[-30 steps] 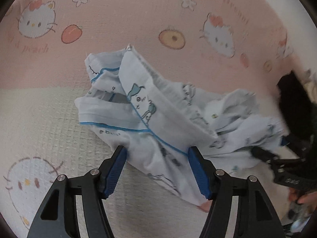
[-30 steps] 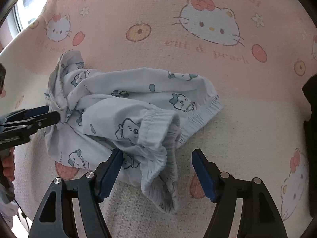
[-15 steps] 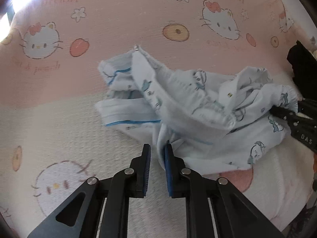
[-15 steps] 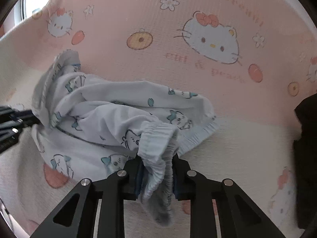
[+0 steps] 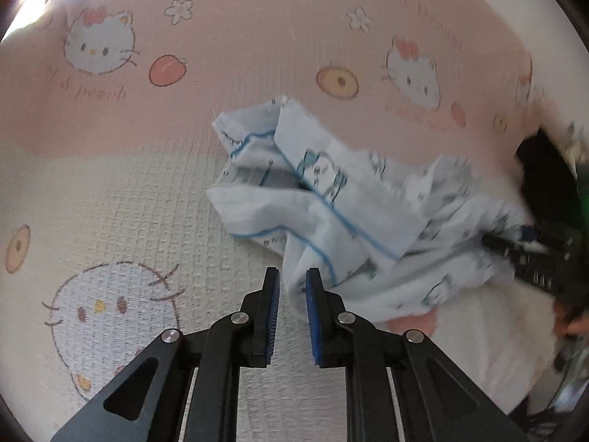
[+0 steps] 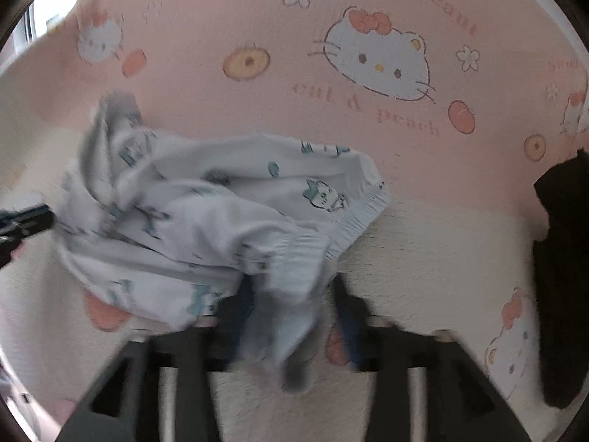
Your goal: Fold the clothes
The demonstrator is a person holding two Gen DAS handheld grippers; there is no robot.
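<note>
Crumpled white cartoon-print garment [image 5: 331, 213] stretches sideways between claws: left claw [image 5: 292, 287] pinching its hem, right claw [image 6: 294, 305] spread, just reopened around the elastic cuff.

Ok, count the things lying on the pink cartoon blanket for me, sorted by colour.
White cartoon-print garment with blue piping: 1
Black cloth item at the blanket's edge: 1
Total: 2

Right gripper [image 6: 294, 316] blurred (jaws' contact unclear).
</note>
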